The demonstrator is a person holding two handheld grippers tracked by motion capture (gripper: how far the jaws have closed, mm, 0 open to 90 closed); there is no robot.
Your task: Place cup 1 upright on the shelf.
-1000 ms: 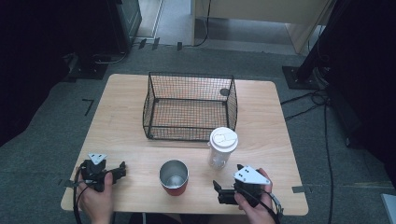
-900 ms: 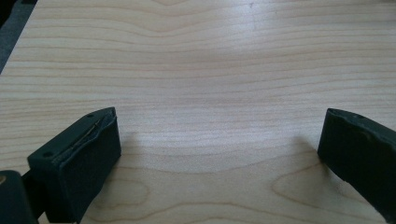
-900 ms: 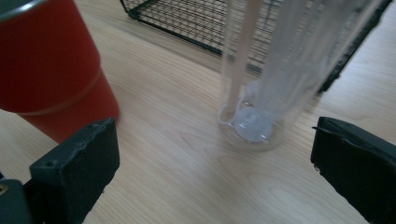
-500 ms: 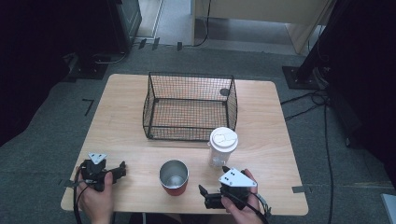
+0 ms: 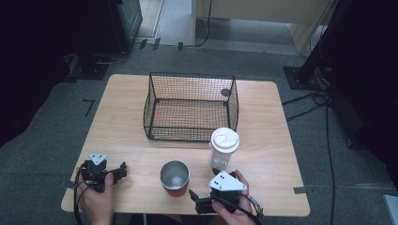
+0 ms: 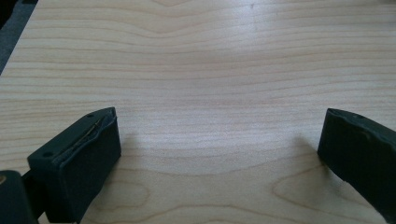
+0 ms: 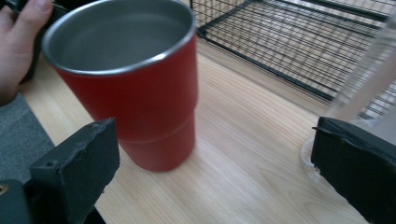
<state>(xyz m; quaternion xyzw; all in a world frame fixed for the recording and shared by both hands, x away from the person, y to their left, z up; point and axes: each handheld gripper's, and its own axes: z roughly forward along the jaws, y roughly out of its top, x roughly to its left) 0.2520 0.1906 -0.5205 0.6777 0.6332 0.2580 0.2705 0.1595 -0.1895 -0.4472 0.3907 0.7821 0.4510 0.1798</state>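
Right gripper (image 5: 199, 200): swung left since a second ago, jaws apart, now lining up on red cup (image 5: 174, 178); left gripper (image 5: 117, 171): parted, idle.

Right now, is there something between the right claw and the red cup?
Nothing visible. The right claw is open, and bare table lies before the red cup. The clear lidded cup stands aside.

On the worktop (image 5: 263, 108) the basket (image 5: 190, 108) stands toward the far side, in the middle. Before its right corner stands the bottle (image 5: 223, 147), close by. The cup (image 5: 174, 178) stands left of the bottle, nearer the person, between the left gripper (image 5: 123, 168) and the right gripper (image 5: 196, 199).
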